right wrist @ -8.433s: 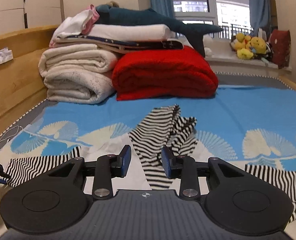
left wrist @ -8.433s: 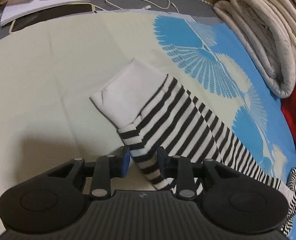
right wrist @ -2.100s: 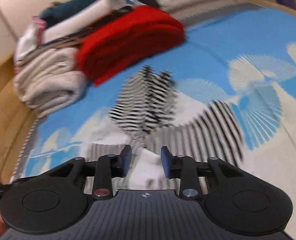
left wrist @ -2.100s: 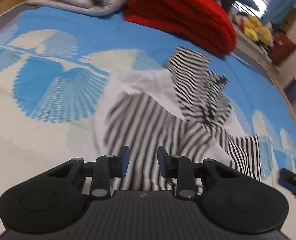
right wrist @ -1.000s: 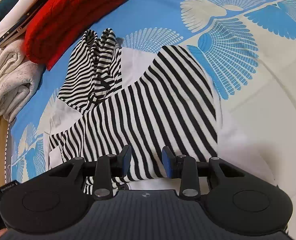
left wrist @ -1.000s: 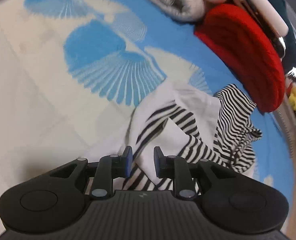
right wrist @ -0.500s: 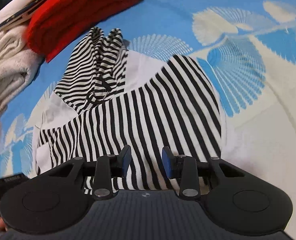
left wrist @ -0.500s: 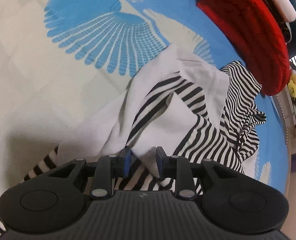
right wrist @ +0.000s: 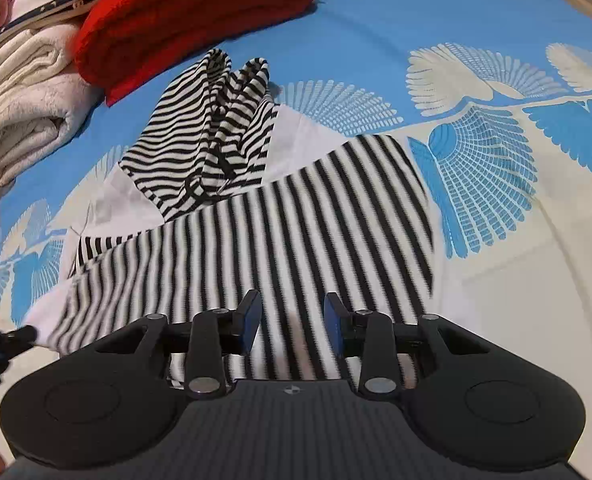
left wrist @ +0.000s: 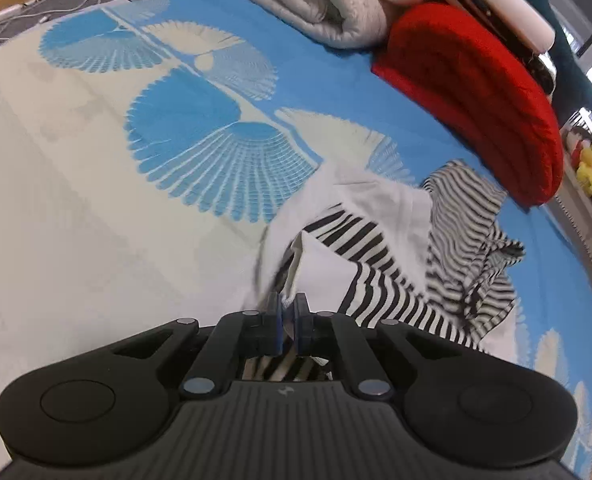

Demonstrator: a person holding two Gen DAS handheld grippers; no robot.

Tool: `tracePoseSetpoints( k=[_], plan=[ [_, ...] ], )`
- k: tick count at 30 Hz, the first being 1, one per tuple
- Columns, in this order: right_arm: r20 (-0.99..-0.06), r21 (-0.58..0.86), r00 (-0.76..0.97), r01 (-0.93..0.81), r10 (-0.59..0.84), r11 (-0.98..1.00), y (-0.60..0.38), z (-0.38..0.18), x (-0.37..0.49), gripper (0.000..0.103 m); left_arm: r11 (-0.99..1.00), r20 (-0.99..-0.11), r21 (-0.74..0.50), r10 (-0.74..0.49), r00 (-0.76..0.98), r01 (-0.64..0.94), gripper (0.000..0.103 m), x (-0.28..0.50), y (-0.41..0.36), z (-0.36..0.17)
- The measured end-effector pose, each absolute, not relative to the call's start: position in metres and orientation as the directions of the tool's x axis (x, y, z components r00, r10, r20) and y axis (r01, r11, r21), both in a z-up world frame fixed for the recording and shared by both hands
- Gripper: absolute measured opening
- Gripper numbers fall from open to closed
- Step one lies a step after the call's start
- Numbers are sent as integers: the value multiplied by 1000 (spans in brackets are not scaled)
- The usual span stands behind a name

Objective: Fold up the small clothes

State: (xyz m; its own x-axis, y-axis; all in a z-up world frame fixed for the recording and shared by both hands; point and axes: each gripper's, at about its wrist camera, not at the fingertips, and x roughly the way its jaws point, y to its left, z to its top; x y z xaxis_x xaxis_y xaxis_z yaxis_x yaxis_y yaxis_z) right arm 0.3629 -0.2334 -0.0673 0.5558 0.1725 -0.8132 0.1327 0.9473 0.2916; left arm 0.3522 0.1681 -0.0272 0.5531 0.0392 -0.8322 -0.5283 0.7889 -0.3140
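My left gripper [left wrist: 287, 322] pinches the black-and-white striped cotton garment [right wrist: 256, 232] at frame bottom to fold it; my right gripper [right wrist: 292, 322] hovers spread, empty.

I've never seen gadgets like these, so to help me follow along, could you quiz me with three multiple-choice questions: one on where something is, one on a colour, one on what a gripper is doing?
1. The red blanket lies where?
A. beside the cream blankets
B. under the striped garment
C. on the floor

2. The garment's stripes are:
A. red and white
B. black and white
C. blue and yellow

3. The left gripper is:
A. wide open
B. shut on cloth
C. out of view

Answers: A, the two piles touch; B, dark bands on white; B, its fingers pinch a white edge, while the right gripper stands open.
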Motion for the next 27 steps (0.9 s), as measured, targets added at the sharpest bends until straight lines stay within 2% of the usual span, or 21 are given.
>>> tracePoseSetpoints(
  k=[2, 4, 6, 9, 12, 13, 14, 15, 19, 21, 24, 27],
  plan=[
    [-820, 290, 546, 135, 173, 948, -233, -70, 361, 36, 799, -846, -247, 98, 524, -549, 6, 350, 169, -29],
    [-826, 288, 537, 141, 171, 947, -234, -73, 360, 36, 810, -825, -187, 178, 537, -556, 6, 349, 170, -24],
    [-831, 285, 531, 147, 168, 947, -234, -75, 359, 36, 832, -789, -176, 201, 580, -526, 6, 350, 167, -16],
    [-842, 288, 514, 167, 166, 943, -238, -81, 361, 36, 877, -766, -220, 115, 632, -426, 12, 357, 156, -17],
    [-861, 269, 489, 203, 141, 941, -247, -93, 365, 36, 869, -849, -278, -22, 528, -410, 22, 372, 157, -51],
    [-870, 274, 473, 225, 141, 935, -251, -99, 366, 36, 851, -889, -281, -58, 454, -443, 21, 376, 161, -69],
    [-878, 288, 455, 255, 149, 923, -257, -106, 367, 36, 827, -909, -296, -91, 406, -478, 16, 375, 166, -83],
    [-886, 303, 436, 292, 156, 907, -264, -114, 367, 36, 803, -905, -327, -115, 409, -498, 14, 372, 171, -89],
    [-885, 311, 439, 313, 153, 897, -271, -118, 364, 36, 863, -880, -271, -42, 474, -426, 18, 376, 163, -64],
    [-869, 321, 468, 294, 158, 900, -270, -112, 362, 36, 873, -873, -257, -25, 487, -415, 30, 376, 162, -62],
    [-873, 339, 458, 317, 170, 886, -276, -115, 363, 37, 857, -912, -259, -65, 406, -445, 30, 377, 166, -79],
    [-887, 363, 422, 379, 190, 851, -285, -122, 362, 37, 862, -904, -254, -51, 424, -438, 30, 376, 164, -72]
  ],
)
